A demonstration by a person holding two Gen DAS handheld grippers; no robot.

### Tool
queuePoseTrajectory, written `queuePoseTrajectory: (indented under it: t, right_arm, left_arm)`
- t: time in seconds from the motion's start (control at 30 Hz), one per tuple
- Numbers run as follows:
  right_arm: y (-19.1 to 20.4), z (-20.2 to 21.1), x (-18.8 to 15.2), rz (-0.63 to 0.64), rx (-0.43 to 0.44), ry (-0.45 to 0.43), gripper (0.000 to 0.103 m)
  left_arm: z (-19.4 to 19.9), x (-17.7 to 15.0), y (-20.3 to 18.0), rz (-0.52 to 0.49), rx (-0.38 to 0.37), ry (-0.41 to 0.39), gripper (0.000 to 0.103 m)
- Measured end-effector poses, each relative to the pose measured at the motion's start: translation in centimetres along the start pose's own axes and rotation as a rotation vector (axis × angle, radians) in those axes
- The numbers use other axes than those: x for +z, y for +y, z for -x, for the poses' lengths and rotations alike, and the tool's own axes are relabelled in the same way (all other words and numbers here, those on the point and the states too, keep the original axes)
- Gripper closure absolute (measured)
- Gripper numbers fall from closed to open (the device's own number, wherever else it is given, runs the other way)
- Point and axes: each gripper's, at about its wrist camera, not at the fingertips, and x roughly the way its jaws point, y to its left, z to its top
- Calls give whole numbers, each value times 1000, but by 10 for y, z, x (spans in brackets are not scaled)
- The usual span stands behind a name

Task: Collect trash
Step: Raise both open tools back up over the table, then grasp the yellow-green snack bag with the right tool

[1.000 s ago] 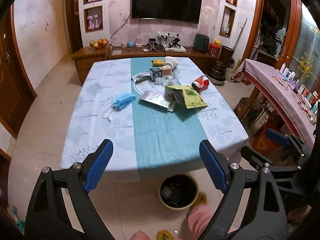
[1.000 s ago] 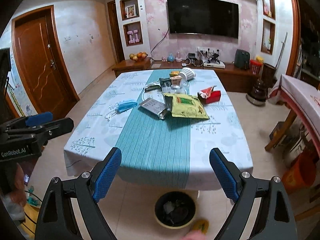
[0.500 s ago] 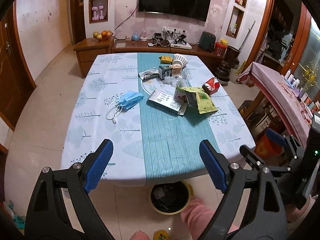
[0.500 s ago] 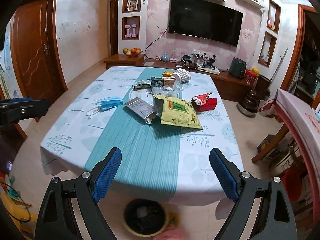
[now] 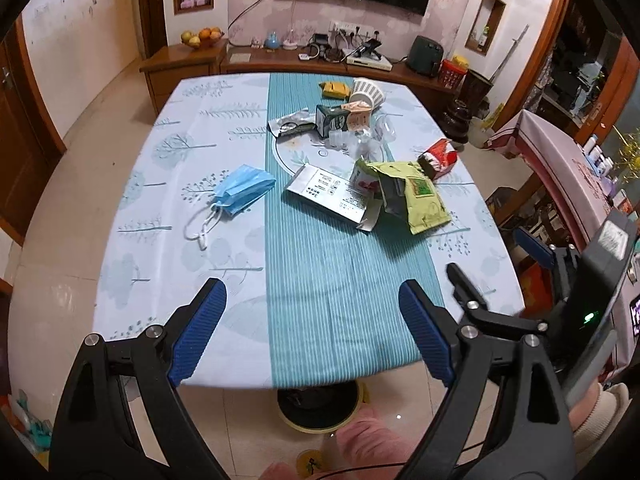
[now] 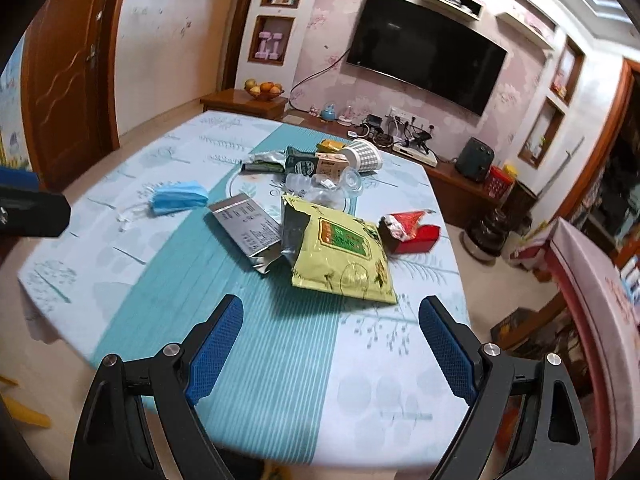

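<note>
- Both cameras have pushed in over the table (image 5: 152, 216) since a moment ago; its near edge now sits right under my tongs, and the litter looks much bigger.
- Left gripper (image 5: 312, 332): jaws wide apart, empty, hanging over the near end of the teal runner (image 5: 340, 280).
- Right gripper (image 6: 332, 344): also spread open, nothing between the blue pads (image 6: 216, 344), above the near right part of the cloth.
- Below the table edge I see the dark bin (image 5: 318, 404) on the floor, just ahead of a pink slipper (image 5: 368, 436).
- Trash lies ahead of both tongs, none touching them. Closest to my right is the yellow-green pouch (image 6: 344, 260), overlapping a silver packet (image 6: 248, 232) on its left.
- Blue face mask (image 5: 244, 188) sits alone, ahead and left of the left tongs.
- Red wrapper (image 6: 408, 228) lies right of the pouch.
- Farther off: clear plastic bits (image 6: 324, 184), a dark green carton (image 6: 304, 164), a tipped paper cup (image 6: 364, 154) and a small yellow pack (image 5: 334, 89).
- Behind all that, the TV (image 6: 424, 44) on the wall.
</note>
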Motion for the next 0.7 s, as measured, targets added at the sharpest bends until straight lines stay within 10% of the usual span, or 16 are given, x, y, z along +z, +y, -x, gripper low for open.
queuePoseTrajectory:
  t: [0.33,0.47,0.7]
  right_arm:
    - [15,-131,6,180,-68,9,14]
    - [15,-167,13,221,-40,30,58]
    - [-30,-173,38,110,117,34,94]
  left_arm:
    - [-101,36,1,105,20,107,17]
    - [-132,47,4,161,5,138,17]
    - [-158,63,5,250,-21,169,17]
